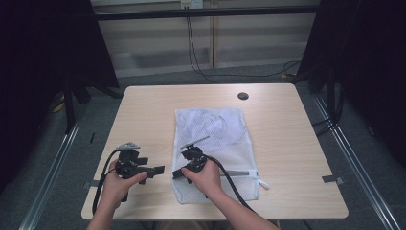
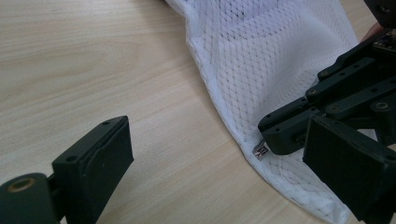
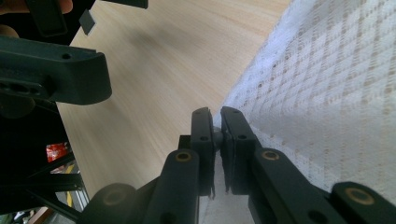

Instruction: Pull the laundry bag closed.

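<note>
L gripper [image 1: 158, 169] fingers apart, R gripper [image 1: 176, 173] fingers pinched.

Can't see much of the pinch

The right gripper [image 3: 217, 130] jaws cover whatever they pinch at the mesh bag [image 3: 327, 93] edge; the bag's far weave is blurred, cut off right.

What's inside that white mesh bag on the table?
Through the netting of the mesh laundry bag only pale folds and the wooden table show; it lies flat, seemingly empty. The right gripper and hand cover its near left part.
</note>
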Demonstrator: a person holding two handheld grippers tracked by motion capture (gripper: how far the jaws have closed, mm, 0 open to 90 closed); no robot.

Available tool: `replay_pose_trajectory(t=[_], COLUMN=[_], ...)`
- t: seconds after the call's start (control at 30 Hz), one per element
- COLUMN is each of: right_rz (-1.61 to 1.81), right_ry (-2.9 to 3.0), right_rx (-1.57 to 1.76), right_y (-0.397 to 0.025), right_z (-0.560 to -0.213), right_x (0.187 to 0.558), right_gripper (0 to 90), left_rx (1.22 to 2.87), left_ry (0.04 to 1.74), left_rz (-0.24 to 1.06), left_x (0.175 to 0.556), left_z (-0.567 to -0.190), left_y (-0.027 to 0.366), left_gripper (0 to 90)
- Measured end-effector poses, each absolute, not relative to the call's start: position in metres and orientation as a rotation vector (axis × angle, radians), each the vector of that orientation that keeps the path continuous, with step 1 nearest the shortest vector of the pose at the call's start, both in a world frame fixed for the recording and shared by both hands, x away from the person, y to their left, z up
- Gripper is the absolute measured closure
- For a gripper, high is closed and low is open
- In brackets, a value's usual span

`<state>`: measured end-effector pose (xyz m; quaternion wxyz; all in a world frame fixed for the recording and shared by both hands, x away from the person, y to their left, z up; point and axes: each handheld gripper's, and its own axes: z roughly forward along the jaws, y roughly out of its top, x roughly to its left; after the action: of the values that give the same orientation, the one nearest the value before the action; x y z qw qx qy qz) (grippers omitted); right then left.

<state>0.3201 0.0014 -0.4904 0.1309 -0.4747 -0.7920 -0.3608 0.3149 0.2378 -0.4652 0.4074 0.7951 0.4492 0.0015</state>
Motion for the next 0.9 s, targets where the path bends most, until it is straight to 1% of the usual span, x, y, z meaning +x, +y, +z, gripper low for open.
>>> replay_pose_trajectory(t=[0.17,0.43,0.7,0.9], right_rz=[-1.044,-1.081,-1.123,-1.145], right_ry=[-2.294,-2.261,-2.237,-2.228], right_rx=[-1.382,-1.408,-1.408,-1.406], right_y=[0.003,-0.002,-0.008,-0.013], right_z=[-0.492,-0.485,-0.477,-0.472], right_x=[0.320,0.321,0.320,0.321], right_gripper=[86.8,87.0,87.1,87.1], left_rx=[2.007,2.002,1.991,1.978], left_ry=[1.130,1.130,1.113,1.092], left_rz=[0.000,-0.006,-0.047,-0.129], left_x=[0.315,0.315,0.314,0.314], left_z=[-0.466,-0.466,-0.468,-0.472], left_y=[0.238,0.237,0.236,0.231], left_gripper=[8.1,8.3,8.3,9.0])
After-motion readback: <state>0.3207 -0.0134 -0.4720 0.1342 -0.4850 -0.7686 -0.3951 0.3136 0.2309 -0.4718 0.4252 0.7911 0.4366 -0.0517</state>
